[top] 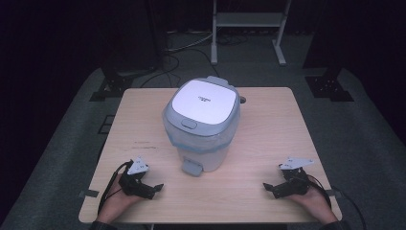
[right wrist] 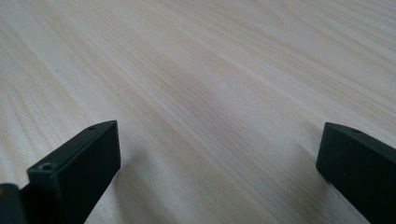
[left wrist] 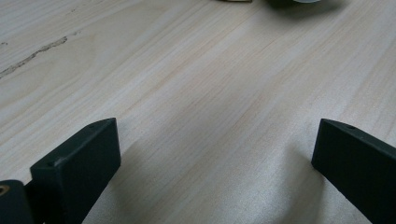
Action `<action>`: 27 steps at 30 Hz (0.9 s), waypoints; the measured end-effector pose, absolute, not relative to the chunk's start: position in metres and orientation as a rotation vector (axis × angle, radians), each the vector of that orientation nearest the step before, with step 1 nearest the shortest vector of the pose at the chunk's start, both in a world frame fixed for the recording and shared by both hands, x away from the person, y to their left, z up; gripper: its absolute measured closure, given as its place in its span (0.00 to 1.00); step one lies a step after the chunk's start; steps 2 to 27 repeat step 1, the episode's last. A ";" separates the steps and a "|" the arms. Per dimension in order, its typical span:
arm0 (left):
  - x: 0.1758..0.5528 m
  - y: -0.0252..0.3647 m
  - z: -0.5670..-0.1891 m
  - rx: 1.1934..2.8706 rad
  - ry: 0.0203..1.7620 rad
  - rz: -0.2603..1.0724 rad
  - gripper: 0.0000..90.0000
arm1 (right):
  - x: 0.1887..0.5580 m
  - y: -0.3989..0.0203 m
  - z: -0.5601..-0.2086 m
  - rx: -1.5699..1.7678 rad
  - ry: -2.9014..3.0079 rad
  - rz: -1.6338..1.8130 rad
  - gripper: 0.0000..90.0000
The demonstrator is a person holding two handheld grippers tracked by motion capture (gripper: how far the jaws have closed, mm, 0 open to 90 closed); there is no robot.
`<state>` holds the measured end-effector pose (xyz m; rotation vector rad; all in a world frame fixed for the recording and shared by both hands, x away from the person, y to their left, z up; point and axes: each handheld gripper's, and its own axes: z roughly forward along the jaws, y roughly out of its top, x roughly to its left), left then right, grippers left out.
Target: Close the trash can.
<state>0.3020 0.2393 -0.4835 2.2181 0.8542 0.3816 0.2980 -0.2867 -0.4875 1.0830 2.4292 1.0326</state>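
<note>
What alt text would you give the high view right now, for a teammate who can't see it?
A white pedal bin with its lid shut stands mid-table on a light wooden table, pedal facing the person. The left tongs and right tongs rest open near the front edge, either side of the bin, holding nothing.

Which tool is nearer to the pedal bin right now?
Left. The left tool sits on the table just left of the bin's foot pedal, in front of the pedal bin. The right tool rests farther off, toward the table's front right corner.
</note>
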 end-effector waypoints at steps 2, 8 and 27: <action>0.302 0.239 -0.484 2.219 0.854 0.382 0.00 | 0.298 -0.287 -0.488 1.085 2.428 1.034 0.00; 0.302 0.239 -0.484 2.219 0.854 0.382 0.00 | 0.298 -0.287 -0.488 1.085 2.428 1.034 0.00; 0.302 0.239 -0.484 2.219 0.854 0.382 0.00 | 0.298 -0.287 -0.488 1.085 2.428 1.034 0.00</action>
